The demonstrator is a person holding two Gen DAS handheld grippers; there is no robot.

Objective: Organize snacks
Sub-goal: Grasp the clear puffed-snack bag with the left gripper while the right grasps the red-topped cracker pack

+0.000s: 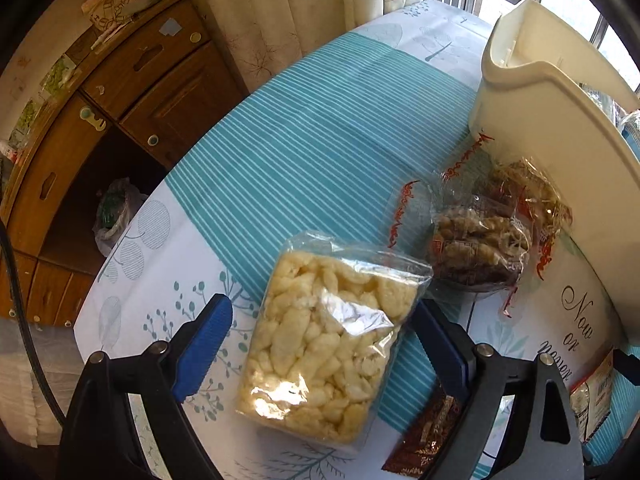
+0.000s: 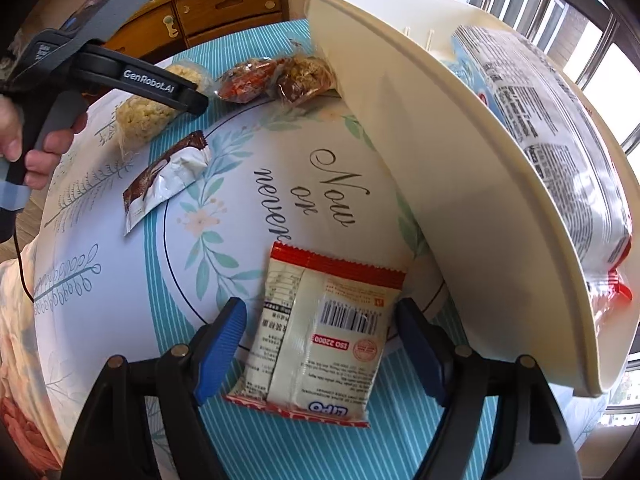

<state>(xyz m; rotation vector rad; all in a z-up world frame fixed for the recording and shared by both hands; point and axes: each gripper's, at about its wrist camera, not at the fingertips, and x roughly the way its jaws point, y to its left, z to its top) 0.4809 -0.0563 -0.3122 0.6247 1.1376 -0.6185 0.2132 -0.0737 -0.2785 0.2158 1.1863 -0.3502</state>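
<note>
A clear bag of pale puffed snacks (image 1: 328,344) lies on the tablecloth between the blue pads of my left gripper (image 1: 320,320). The pads stand wide on either side and do not touch it. My right gripper (image 2: 320,312) is open over a white and red biscuit packet (image 2: 320,340) that lies flat between its fingers. Two clear packs of brown snacks (image 1: 480,240) rest against the white plastic bin (image 1: 560,140). A brown and white wrapper (image 2: 168,176) lies apart on the cloth. The tilted bin (image 2: 440,180) holds a large printed packet (image 2: 540,120).
A person's hand (image 2: 40,152) grips the left gripper's handle at the left. A wooden cabinet (image 1: 120,100) stands beyond the table's left edge, with a plastic bag (image 1: 116,212) in its open shelf. Curtains and window bars (image 2: 560,8) are behind the bin.
</note>
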